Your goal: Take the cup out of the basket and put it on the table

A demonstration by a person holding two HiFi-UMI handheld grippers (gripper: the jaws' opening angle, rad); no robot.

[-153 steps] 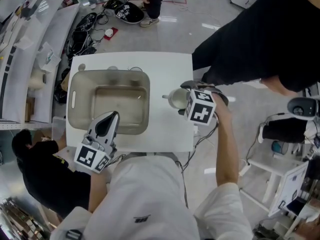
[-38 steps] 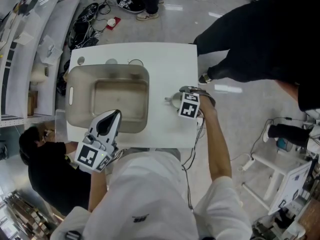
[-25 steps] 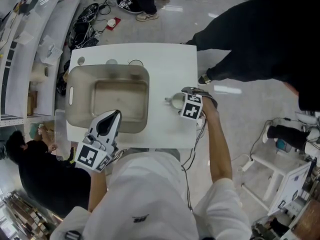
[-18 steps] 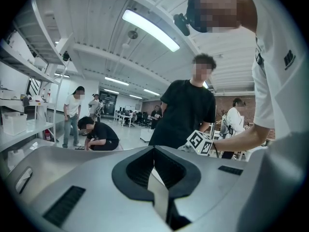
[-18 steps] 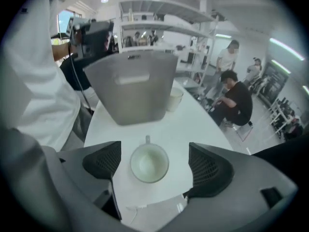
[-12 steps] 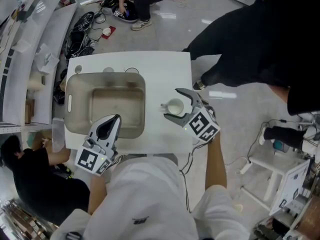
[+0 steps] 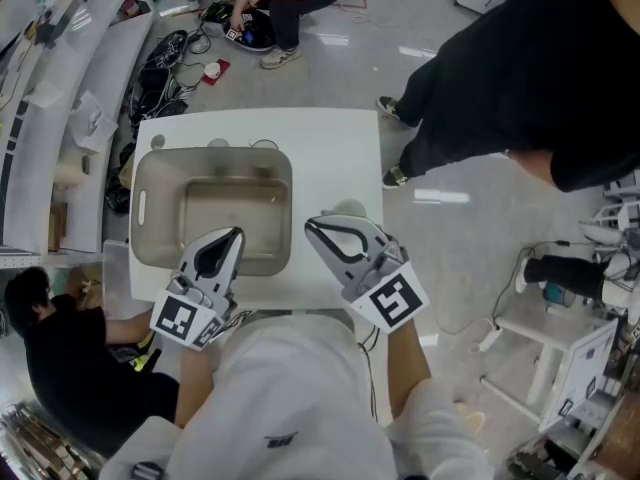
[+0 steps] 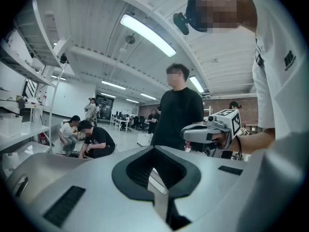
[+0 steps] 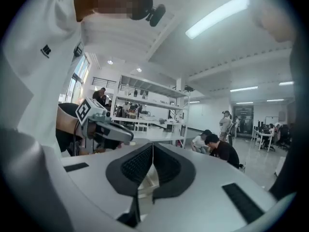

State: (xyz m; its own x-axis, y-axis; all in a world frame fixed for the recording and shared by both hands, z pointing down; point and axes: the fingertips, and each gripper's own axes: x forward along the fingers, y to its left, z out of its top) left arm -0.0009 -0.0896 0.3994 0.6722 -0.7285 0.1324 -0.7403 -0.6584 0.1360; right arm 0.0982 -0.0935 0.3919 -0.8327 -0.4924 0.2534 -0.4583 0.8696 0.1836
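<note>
The left gripper (image 8: 154, 149) points almost level into a large room, its jaws pressed together with nothing between them. Just right of its tips, a hand (image 8: 219, 140) holds up the right gripper (image 8: 187, 134), whose jaws have just closed and are empty. A standing person in black (image 8: 178, 117) is behind it, and two crouching people (image 8: 96, 140) are far off to the left.

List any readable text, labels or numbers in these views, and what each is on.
No readable words or numbers anywhere.
The dark logo on the person's white shirt: too small to read.
The cube on the left gripper: black-and-white square marker, no letters.
The cube on the right gripper: same kind of marker, no letters.
</note>
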